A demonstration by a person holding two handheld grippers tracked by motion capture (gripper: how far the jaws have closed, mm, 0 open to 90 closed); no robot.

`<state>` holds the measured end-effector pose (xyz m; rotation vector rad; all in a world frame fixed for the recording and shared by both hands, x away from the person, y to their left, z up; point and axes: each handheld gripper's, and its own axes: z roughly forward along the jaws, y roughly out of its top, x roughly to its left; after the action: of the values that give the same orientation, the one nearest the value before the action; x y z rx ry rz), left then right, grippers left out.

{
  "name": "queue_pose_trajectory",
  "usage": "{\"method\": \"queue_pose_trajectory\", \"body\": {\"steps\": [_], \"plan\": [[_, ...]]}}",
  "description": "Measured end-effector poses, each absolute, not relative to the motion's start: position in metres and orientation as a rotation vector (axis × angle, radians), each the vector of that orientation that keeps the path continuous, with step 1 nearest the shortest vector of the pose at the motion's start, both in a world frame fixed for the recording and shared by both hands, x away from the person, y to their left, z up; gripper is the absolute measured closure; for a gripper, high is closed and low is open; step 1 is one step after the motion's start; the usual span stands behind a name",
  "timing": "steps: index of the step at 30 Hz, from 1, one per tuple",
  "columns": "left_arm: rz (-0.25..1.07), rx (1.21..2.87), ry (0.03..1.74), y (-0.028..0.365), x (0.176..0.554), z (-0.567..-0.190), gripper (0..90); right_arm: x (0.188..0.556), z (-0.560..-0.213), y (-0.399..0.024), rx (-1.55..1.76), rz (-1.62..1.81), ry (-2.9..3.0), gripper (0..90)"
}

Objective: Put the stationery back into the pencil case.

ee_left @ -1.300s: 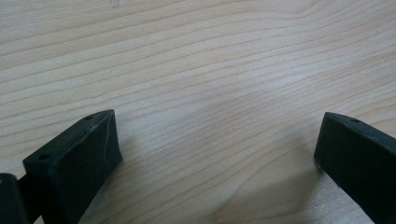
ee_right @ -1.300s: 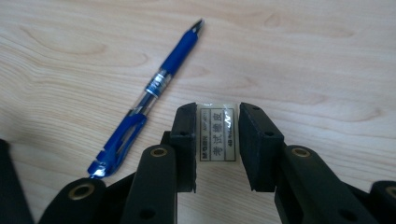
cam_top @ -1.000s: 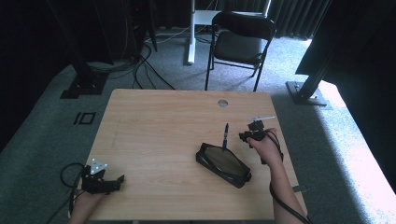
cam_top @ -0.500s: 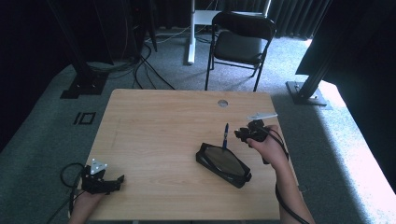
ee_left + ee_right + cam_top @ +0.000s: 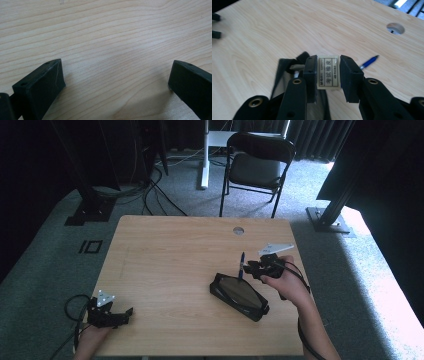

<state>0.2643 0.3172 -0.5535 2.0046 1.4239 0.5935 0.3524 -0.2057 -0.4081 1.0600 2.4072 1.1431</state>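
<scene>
A black pencil case (image 5: 240, 292) lies open on the right half of the wooden table (image 5: 170, 255). In the right gripper view its mouth (image 5: 284, 72) shows just under the jaws. My right gripper (image 5: 251, 268) hovers over the case's far end, shut on a white eraser (image 5: 328, 72) with a printed label. A blue pen (image 5: 241, 265) lies just beyond the case; the right gripper view has the pen (image 5: 369, 61) to the right of the jaws. At the table's front left corner my left gripper (image 5: 126, 312) rests low on the wood, with its jaws (image 5: 116, 75) wide open and nothing between them.
A round cable hole (image 5: 238, 230) sits near the table's far edge. A black folding chair (image 5: 255, 167) stands behind the table, with cables and stand bases on the carpet around it.
My right gripper has moved a little to the left with the eraser, closer over the pencil case. The left gripper has stayed where it was.
</scene>
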Motion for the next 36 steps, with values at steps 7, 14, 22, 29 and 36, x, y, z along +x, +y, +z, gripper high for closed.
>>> {"method": "queue_pose_trajectory", "body": {"steps": [7, 14, 22, 29, 36], "plan": [[0.595, 2.006, 1.423, 0.317, 0.264, -0.553, 0.5, 0.343, -0.406, -0.195, 0.985, 1.132, 2.463, 68.5], [0.595, 2.006, 1.422, 0.317, 0.264, -0.553, 0.6, 0.336, -0.41, -0.185, 0.935, 1.13, 2.529, 68.5], [0.595, 2.007, 1.422, 0.317, 0.264, -0.553, 0.5, 0.335, -0.422, -0.176, 0.899, 1.097, 2.595, 68.5], [0.595, 2.01, 1.421, 0.318, 0.264, -0.553, 0.5, 0.343, -0.441, -0.166, 0.927, 1.04, 2.649, 68.5], [0.593, 2.008, 1.423, 0.317, 0.264, -0.553, 0.6, 0.348, -0.454, -0.159, 0.93, 0.987, 2.686, 68.5]]}}
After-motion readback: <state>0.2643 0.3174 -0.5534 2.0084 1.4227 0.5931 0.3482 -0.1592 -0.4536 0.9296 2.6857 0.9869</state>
